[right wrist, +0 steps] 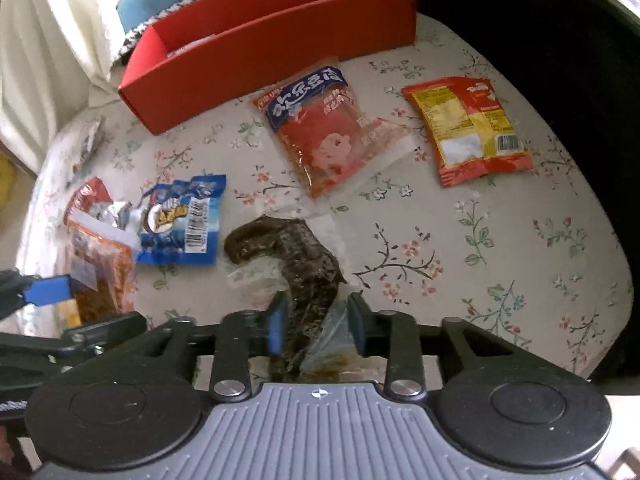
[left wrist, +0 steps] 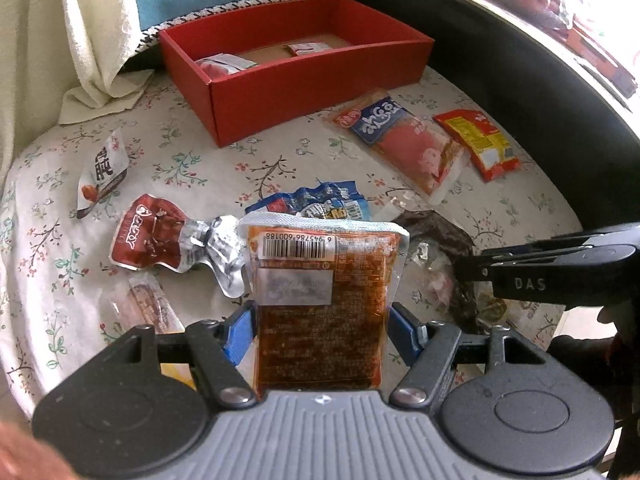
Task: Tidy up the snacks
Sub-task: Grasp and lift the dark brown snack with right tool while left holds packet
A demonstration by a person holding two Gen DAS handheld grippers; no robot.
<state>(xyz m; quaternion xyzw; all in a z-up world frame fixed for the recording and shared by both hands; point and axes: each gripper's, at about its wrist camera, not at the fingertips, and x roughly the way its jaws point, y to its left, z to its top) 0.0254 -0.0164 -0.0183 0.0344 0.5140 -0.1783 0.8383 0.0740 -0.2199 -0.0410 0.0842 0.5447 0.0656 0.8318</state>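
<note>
Left gripper (left wrist: 322, 330) pinched the spicy-strip pack (left wrist: 324, 280) low and off the cloth, right gripper (right wrist: 318, 330) closed on the dark seaweed pouch (right wrist: 296, 264) near table centre; slick film could slip before the red box (left wrist: 304, 96), judging by both shallow grips.

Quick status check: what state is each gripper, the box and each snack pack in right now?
left gripper: shut on orange-brown pack
orange-brown pack: held, barcode side up
right gripper: closed around dark pack
dark pack: between the fingers
red box: open, two packets inside
blue pack: lying loose
yellow-red pack: flat, back side up
</note>
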